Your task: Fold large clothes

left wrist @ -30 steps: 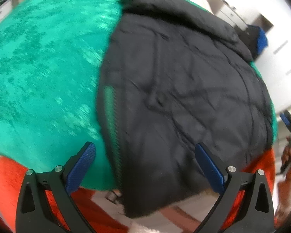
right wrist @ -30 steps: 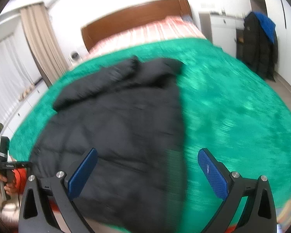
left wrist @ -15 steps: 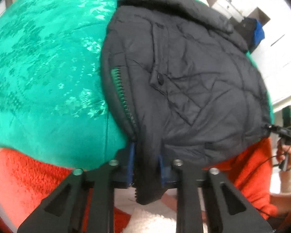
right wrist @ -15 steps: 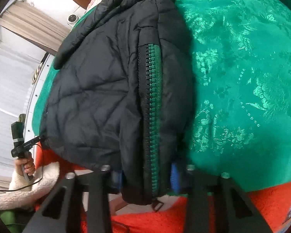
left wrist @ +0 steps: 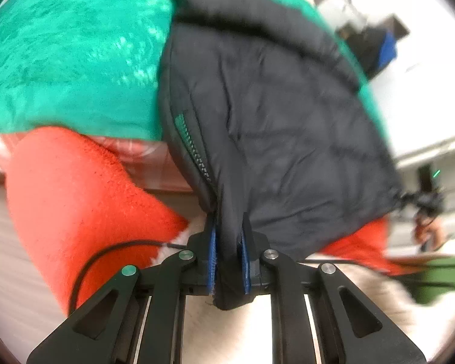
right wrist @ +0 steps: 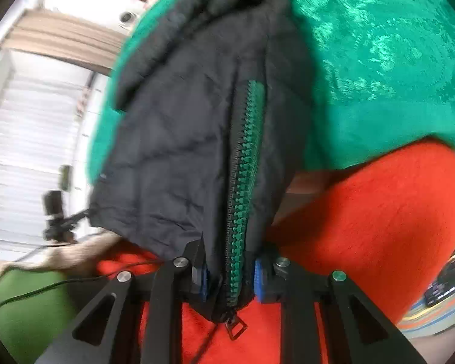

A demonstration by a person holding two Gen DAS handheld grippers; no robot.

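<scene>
A black puffer jacket [left wrist: 273, 121] lies on the green bedspread [left wrist: 69, 51], its hem pulled past the bed's edge. My left gripper [left wrist: 230, 227] is shut on one bottom corner of the jacket, beside the green zipper [left wrist: 188, 133]. In the right wrist view the jacket [right wrist: 179, 127] hangs toward me. My right gripper [right wrist: 231, 267] has its jaws closing, and the pads press on the hem at the green zipper [right wrist: 245, 157]. The zip pull dangles below the pads. Each view shows the other gripper small at the jacket's far bottom corner.
Red fleece clothing of the person [left wrist: 75, 188] [right wrist: 379, 212] fills the space below the bed's edge. A dark coat with a blue piece [left wrist: 376, 45] hangs by the white wall. A curtain [right wrist: 60, 39] and white blinds are at the left. A green item [right wrist: 24, 309] lies low.
Both grippers were open above the jacket and have shut on its bottom hem. The hem has since been drawn off the bed's edge toward the person.
</scene>
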